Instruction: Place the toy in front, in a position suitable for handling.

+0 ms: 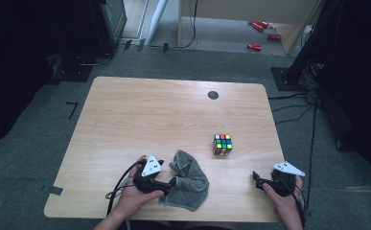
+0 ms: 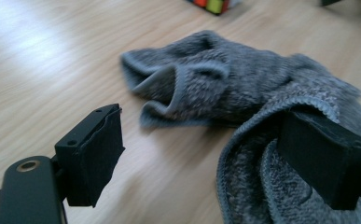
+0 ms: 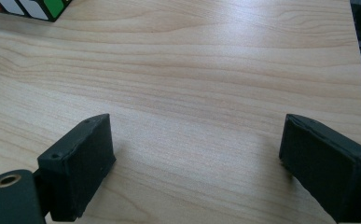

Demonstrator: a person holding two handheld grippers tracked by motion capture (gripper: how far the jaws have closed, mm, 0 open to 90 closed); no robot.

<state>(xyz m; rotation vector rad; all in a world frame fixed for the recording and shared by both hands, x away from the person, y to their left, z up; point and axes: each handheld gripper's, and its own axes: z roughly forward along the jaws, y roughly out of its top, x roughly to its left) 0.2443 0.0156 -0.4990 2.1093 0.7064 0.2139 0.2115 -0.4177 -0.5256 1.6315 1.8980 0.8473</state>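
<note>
Grey towel (image 1: pixel 189 179), crumpled, lies on the table (image 1: pixel 140 110) near its front edge, left of centre; no label or writing readable on it. Left gripper (image 1: pixel 173 182) sits at the towel's left side, held in the left hand (image 1: pixel 135 194); in the left gripper view its jaws stand wide apart, one over bare wood, the other against a raised fold of towel (image 2: pixel 243 93), nothing clamped between them. Cube (image 1: pixel 222 144), coloured stickers without lettering, stands behind and to the right of the towel, apart from it. Right gripper (image 1: pixel 257 180) rests well right of the towel, near the table's front right corner, in the right hand (image 1: pixel 284 196); jaws wide open over bare wood, holding nothing. Dark round disc (image 1: pixel 213 95) is set in the tabletop far behind the towel, near the back edge. Bare wood lies behind and left of the towel, and between it and the right gripper. Red items (image 1: pixel 261 33) lie on the floor beyond the table, too small to read.
</note>
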